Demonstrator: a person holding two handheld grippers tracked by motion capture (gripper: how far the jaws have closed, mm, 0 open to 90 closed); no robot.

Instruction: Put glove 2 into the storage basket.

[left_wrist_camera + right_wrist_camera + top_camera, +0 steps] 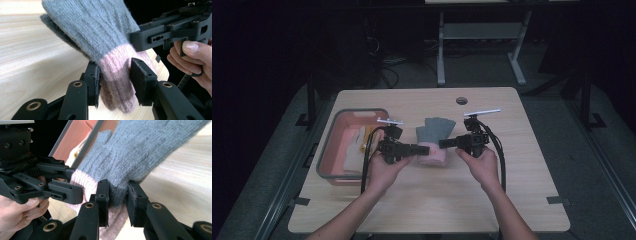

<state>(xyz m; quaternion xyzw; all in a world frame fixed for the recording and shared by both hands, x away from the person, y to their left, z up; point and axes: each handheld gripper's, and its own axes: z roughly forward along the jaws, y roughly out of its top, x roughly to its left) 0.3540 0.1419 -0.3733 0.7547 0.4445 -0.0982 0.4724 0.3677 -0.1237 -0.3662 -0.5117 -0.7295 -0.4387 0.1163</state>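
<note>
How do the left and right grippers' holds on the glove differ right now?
The left gripper pinches the glove on its pink cuff; the right gripper pinches it where the grey knit meets the cuff. The left comes in from the tub side, the right from the opposite side. Both are shut on the same glove, jaws facing each other.

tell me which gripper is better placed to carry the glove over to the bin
Left, probably. The left gripper is shut on the glove's pink cuff and sits right beside the bin. The right gripper also grips it, but from the far side.
</note>
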